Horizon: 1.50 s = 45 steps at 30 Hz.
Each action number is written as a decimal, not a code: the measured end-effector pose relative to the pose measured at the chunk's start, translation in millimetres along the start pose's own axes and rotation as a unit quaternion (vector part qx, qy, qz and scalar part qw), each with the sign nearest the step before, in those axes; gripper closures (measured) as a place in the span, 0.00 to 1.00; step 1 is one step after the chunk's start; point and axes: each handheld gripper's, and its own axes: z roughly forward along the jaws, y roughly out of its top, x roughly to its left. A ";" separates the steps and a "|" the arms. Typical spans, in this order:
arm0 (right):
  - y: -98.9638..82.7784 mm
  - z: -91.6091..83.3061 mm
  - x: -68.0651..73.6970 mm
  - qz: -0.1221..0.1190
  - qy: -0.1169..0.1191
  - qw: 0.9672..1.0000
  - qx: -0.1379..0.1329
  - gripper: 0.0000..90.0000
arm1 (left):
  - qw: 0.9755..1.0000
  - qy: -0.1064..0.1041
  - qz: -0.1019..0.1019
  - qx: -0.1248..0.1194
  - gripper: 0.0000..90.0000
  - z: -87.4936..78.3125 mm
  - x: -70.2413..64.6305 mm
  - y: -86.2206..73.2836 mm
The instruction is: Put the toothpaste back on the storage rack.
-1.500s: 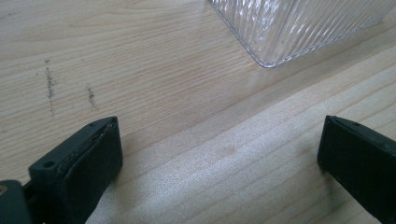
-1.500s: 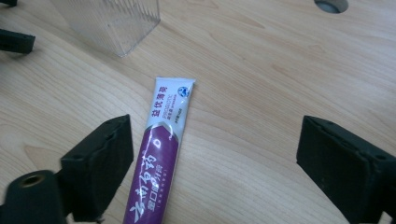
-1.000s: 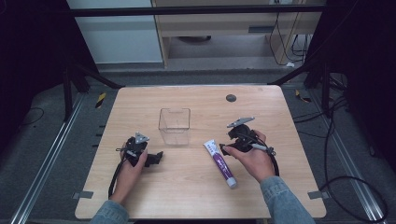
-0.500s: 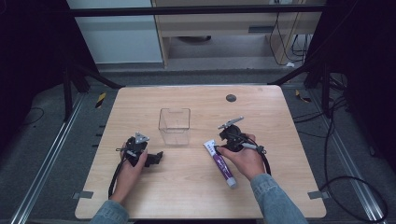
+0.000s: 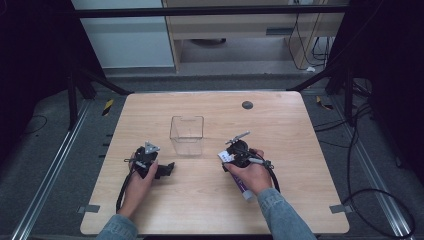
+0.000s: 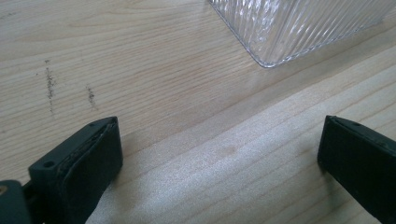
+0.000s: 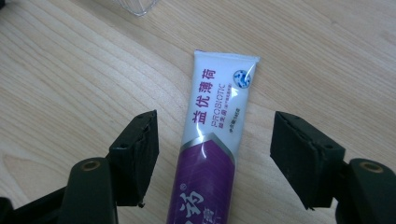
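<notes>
- My right gripper [image 7: 212,156]: jaws spread wide, gripping nothing, one to each side of the toothpaste tube [image 7: 212,140]; neither jaw touches it. In the high view this gripper [image 5: 235,152] sits under my right hand [image 5: 250,175], right of the table's centre.
- Toothpaste tube, item: white at the flat crimped end, purple lower down, with printed characters and the word PROBIOTIC along its length. It lies flat on the table [image 5: 280,130].
- Tube, long axis: in the right gripper view it runs up the middle between my jaws, crimped end pointing away from me. In the high view the tube [image 5: 243,190] runs diagonally, crimped end up-left toward the container, the other end down-right toward the table's near edge; my hand covers its middle.
- My left gripper [image 6: 219,154]: jaws wide apart, nothing between them but bare wood. In the high view it [image 5: 162,167] rests low on the table in my left hand [image 5: 137,177], jaws pointing right.
- Clear container [image 5: 187,135]: ribbed, transparent, open-topped, upright near the table's centre, between and beyond the two grippers, apart from both. One corner [image 6: 299,28] shows at the top of the left gripper view.
- Table: light wood, with a small dark round spot [image 5: 247,105] near its far edge.
</notes>
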 end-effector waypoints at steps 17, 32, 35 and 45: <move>-3.1 14.8 1.4 0.017 -0.002 1.000 0.021 0.46 | 1.000 0.000 0.000 0.000 0.00 0.0 0.0 0.0; -2.8 20.0 0.8 0.018 0.002 0.999 0.029 0.50 | 1.000 0.000 0.000 0.000 0.00 0.0 0.0 0.0; -2.7 21.2 1.8 0.021 0.002 0.999 0.032 0.51 | 1.000 0.000 0.000 0.000 0.00 0.0 0.0 0.0; -2.6 22.5 1.3 0.018 0.000 0.999 0.033 0.55 | 1.000 0.000 0.000 0.000 0.00 0.0 0.0 0.0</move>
